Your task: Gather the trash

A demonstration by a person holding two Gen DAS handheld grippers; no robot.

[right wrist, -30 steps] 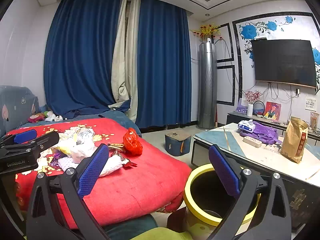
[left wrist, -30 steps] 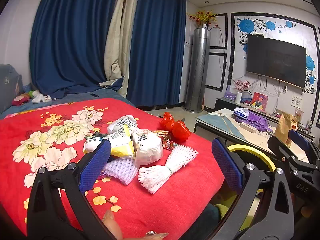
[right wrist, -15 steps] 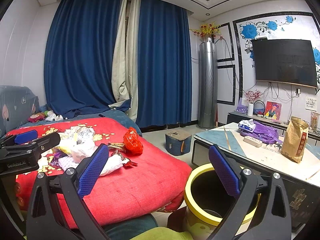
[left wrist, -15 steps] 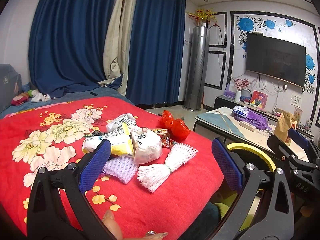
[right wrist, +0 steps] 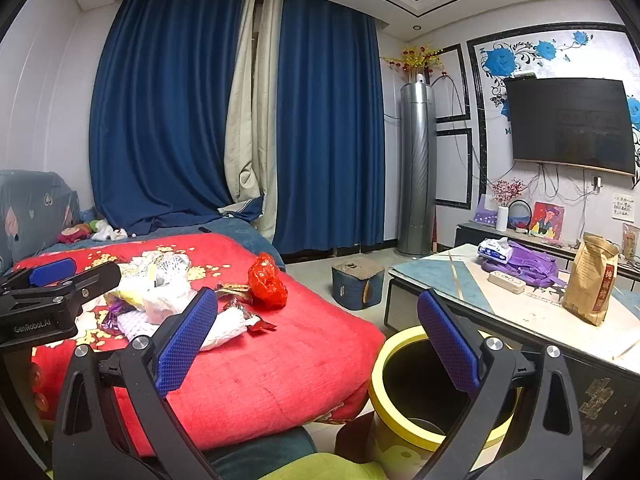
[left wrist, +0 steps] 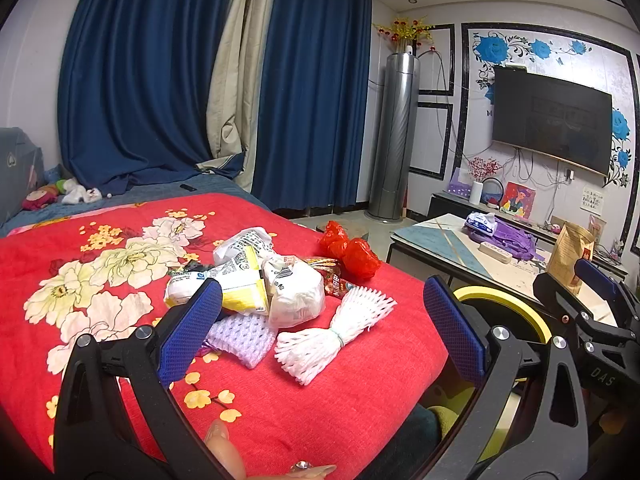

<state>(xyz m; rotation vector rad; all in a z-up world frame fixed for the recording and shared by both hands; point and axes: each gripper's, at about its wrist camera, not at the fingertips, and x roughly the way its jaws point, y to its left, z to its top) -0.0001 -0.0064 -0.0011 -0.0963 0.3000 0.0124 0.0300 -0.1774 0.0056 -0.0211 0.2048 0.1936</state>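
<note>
Red bed [left wrist: 340,392] carries the trash [left wrist: 280,292] near its right edge; both left gripper [left wrist: 320,336] and right gripper [right wrist: 316,344] gape wide, empty; loose wrappers could slip off toward the bin [right wrist: 394,420]

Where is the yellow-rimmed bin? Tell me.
In the right wrist view the yellow-rimmed bin stands on the floor at lower right, between the red bed and the low table.

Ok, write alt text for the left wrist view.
An open left gripper hangs over a pile of trash on a red flowered blanket. A yellow-rimmed bin stands beside the bed, near the right gripper.
</note>
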